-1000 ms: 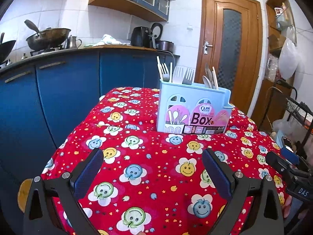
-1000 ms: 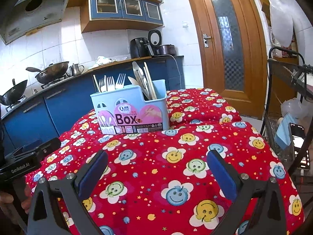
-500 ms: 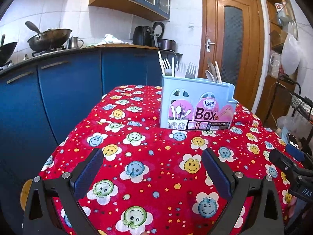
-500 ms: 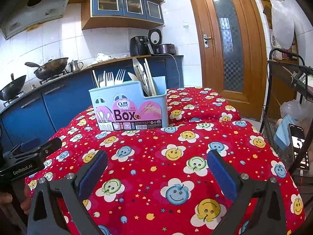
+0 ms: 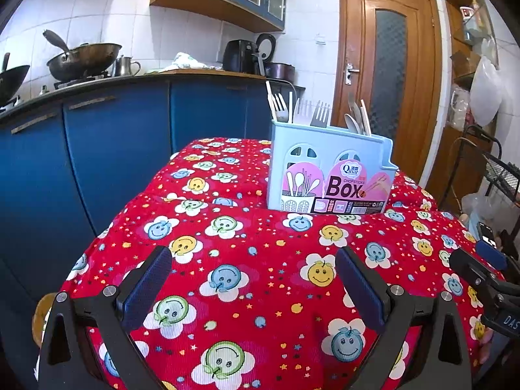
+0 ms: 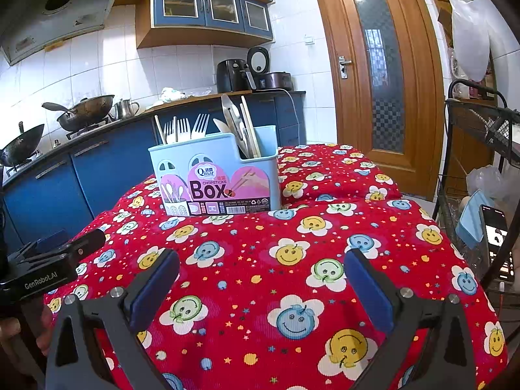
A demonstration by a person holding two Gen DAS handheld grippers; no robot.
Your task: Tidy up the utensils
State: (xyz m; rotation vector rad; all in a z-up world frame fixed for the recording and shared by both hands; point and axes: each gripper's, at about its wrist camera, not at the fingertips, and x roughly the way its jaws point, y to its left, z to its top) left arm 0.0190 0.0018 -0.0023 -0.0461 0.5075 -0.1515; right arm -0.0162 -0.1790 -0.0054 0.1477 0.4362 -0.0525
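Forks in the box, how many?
3. All stand in the left part of the box: left fork, middle fork, right fork. Shorter ones may be hidden inside.

The lower parts of every fork (image 6: 199, 125), spoon (image 6: 231, 115) and chopstick (image 6: 249, 130) sit hidden behind the wall of the blue utensil box (image 6: 214, 175), so I cannot tell how they rest inside or how many there are. The small print under the label (image 5: 338, 206) is too tiny to read. My left gripper (image 5: 256, 287) and right gripper (image 6: 260, 287) are both cut off by the bottom edge, only the finger ends showing. The phone screen (image 6: 495, 237) at the right is partly behind the wire rack (image 6: 471, 123). The tablecloth (image 6: 260, 243) hides whatever it covers.
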